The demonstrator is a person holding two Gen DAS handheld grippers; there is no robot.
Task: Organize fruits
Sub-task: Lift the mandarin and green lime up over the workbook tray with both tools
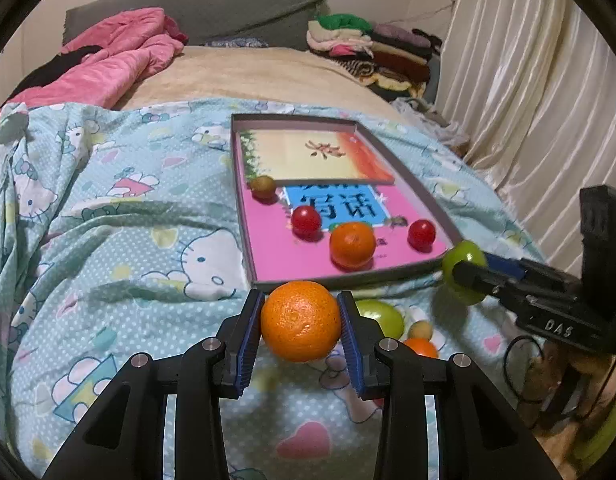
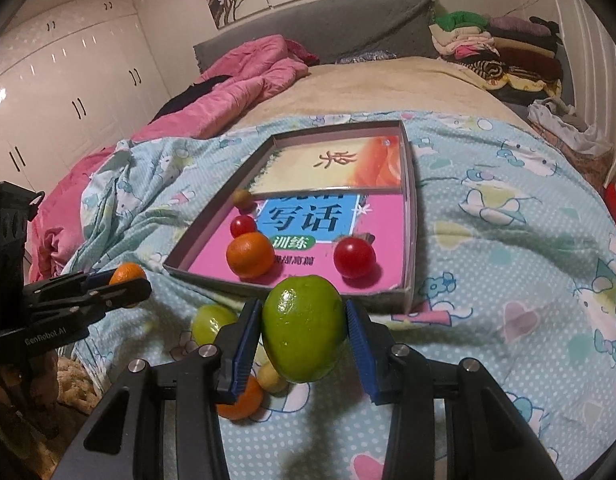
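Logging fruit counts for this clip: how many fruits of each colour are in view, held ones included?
Orange fruits: 3
Green fruits: 2
Red fruits: 2
Tan fruits: 2
Total: 9

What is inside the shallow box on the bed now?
Inside the box: two books, two red fruits, one orange, one small brownish fruit. The box floor under the books is covered.
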